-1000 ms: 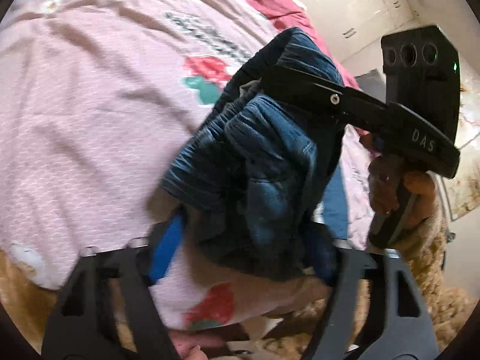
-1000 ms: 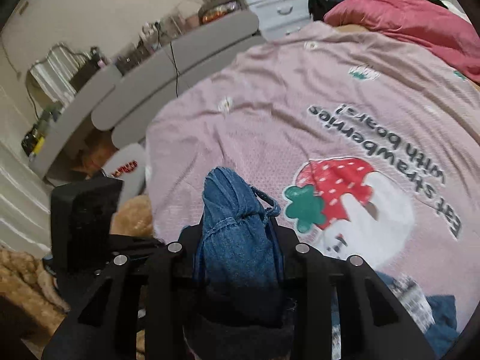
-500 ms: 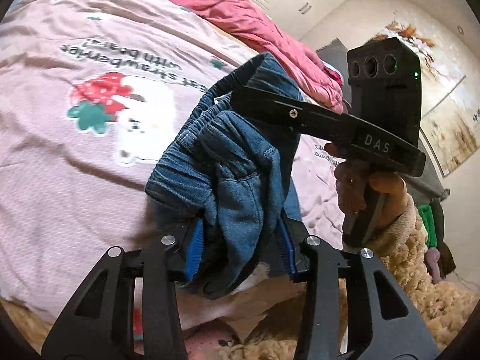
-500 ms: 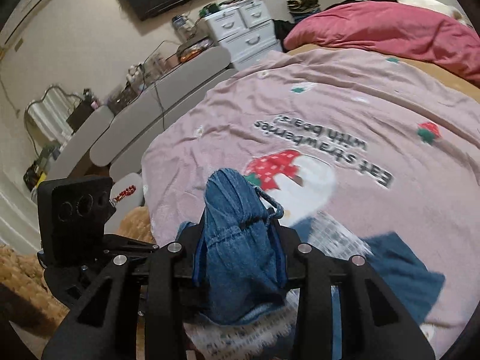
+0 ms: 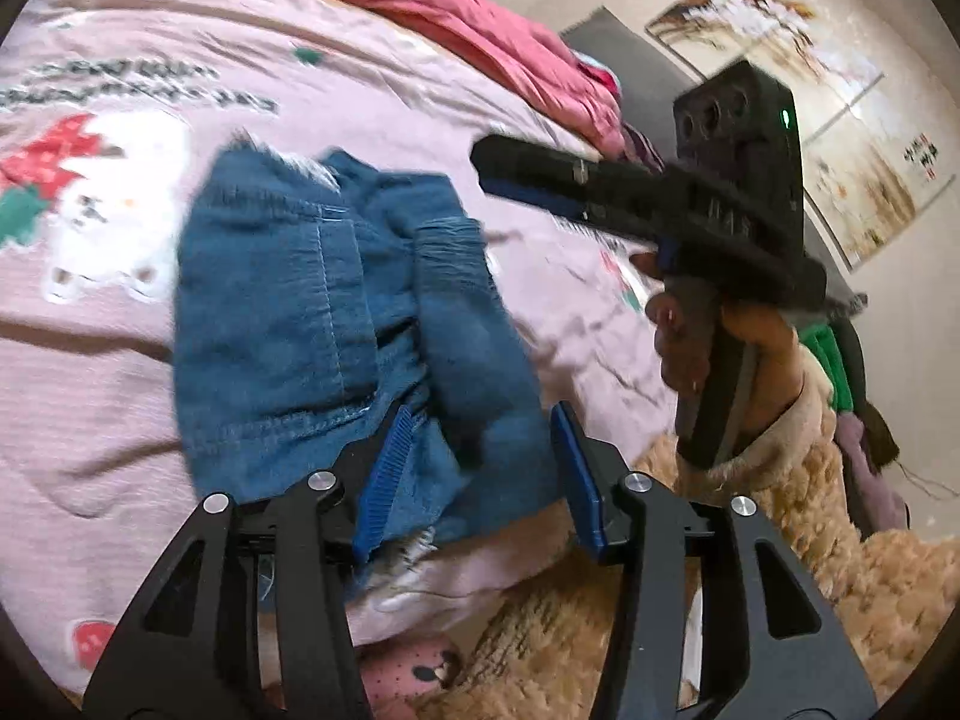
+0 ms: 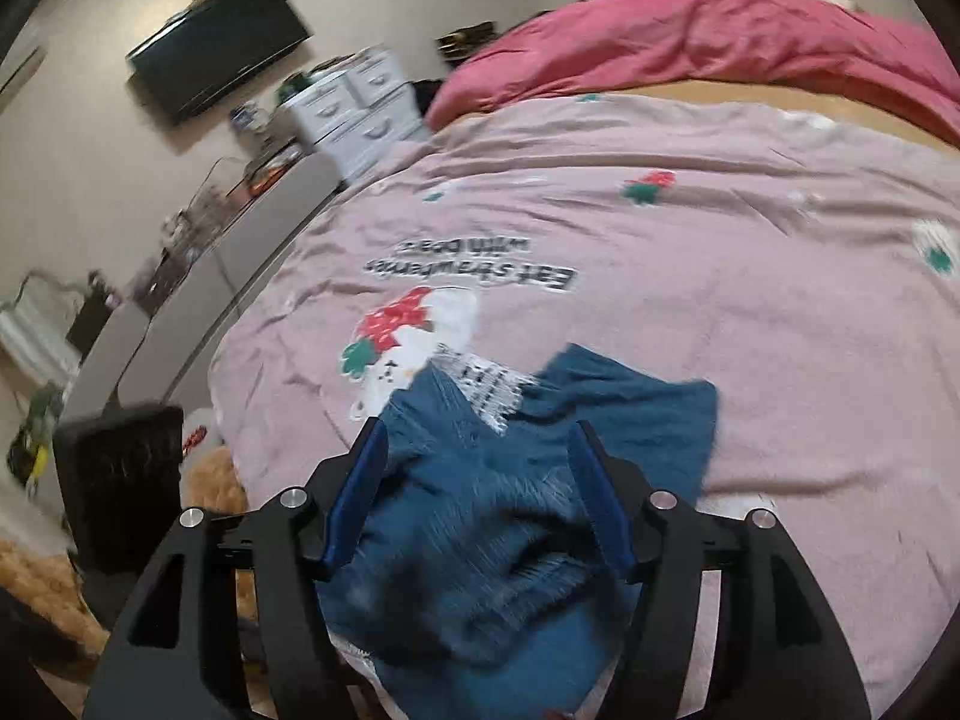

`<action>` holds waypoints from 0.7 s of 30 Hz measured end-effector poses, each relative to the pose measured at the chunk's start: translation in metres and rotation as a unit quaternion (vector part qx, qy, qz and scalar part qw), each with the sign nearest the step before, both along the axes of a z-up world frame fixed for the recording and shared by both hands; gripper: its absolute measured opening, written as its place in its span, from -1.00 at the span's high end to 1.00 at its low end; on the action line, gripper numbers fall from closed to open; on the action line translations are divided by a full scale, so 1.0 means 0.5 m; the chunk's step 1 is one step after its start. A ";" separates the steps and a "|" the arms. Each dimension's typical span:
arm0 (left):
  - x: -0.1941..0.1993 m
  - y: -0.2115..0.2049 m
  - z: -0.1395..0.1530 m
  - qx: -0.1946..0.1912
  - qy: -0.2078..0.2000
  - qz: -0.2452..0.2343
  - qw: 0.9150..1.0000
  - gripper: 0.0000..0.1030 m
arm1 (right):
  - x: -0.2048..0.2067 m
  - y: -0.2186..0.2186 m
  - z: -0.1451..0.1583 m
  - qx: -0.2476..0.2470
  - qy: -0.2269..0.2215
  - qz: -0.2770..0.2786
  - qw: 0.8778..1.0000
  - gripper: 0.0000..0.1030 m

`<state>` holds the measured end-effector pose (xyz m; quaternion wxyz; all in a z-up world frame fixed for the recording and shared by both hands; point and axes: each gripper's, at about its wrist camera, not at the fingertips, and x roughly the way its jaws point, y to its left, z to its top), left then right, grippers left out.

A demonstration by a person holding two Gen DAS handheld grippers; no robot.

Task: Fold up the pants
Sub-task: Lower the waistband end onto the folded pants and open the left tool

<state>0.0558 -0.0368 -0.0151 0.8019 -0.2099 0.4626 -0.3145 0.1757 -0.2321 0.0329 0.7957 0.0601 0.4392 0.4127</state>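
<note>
The blue denim pants (image 5: 288, 312) lie in a loose folded heap on the pink bedspread (image 5: 90, 360), near its front edge. They also show in the right wrist view (image 6: 510, 516), with a frayed white hem on top. My left gripper (image 5: 480, 456) is open, its blue pads on either side of the pants' near fold. My right gripper (image 6: 480, 480) is open just above the heap, and it shows from the side in the left wrist view (image 5: 540, 174), clear of the cloth.
A red quilt (image 6: 690, 42) lies bunched at the far side of the bed. Grey cabinets (image 6: 198, 294), a white drawer unit (image 6: 354, 102) and a wall TV (image 6: 216, 54) stand beyond the bed's left edge. A tan fluffy rug (image 5: 780, 570) lies below the bed's edge.
Both grippers have opened and let go of the pants, which dropped from a held-up bundle onto the bedspread. The right gripper has pulled away from the cloth.
</note>
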 end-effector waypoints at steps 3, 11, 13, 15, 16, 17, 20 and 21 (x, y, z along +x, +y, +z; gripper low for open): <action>0.007 -0.026 -0.017 0.019 -0.001 -0.011 1.000 0.15 | -0.014 0.007 -0.009 -0.011 0.002 0.008 1.000 -0.27; -0.006 -0.021 -0.012 0.023 -0.002 -0.015 1.000 0.12 | -0.021 0.000 -0.108 -0.148 -0.003 -0.002 0.989 -0.28; -0.009 -0.018 -0.005 0.028 -0.005 -0.009 1.000 0.12 | -0.020 -0.014 -0.119 -0.128 0.010 -0.010 0.992 -0.30; -0.022 -0.014 0.000 0.041 -0.011 -0.001 0.999 0.10 | -0.022 -0.015 -0.120 -0.129 0.006 -0.012 0.991 -0.33; -0.026 -0.018 0.005 0.044 -0.012 0.001 0.999 0.08 | -0.025 -0.013 -0.119 -0.131 0.004 -0.014 0.991 -0.34; -0.028 -0.015 0.008 0.047 -0.012 0.002 0.999 0.06 | -0.027 -0.013 -0.116 -0.130 0.002 -0.015 0.991 -0.35; -0.033 -0.017 0.038 0.063 -0.020 0.008 0.998 -0.01 | -0.037 -0.014 -0.089 -0.123 -0.018 -0.023 0.992 -0.45; -0.035 -0.017 0.040 0.073 -0.026 0.012 0.997 -0.03 | -0.044 -0.016 -0.077 -0.122 -0.031 -0.027 0.992 -0.46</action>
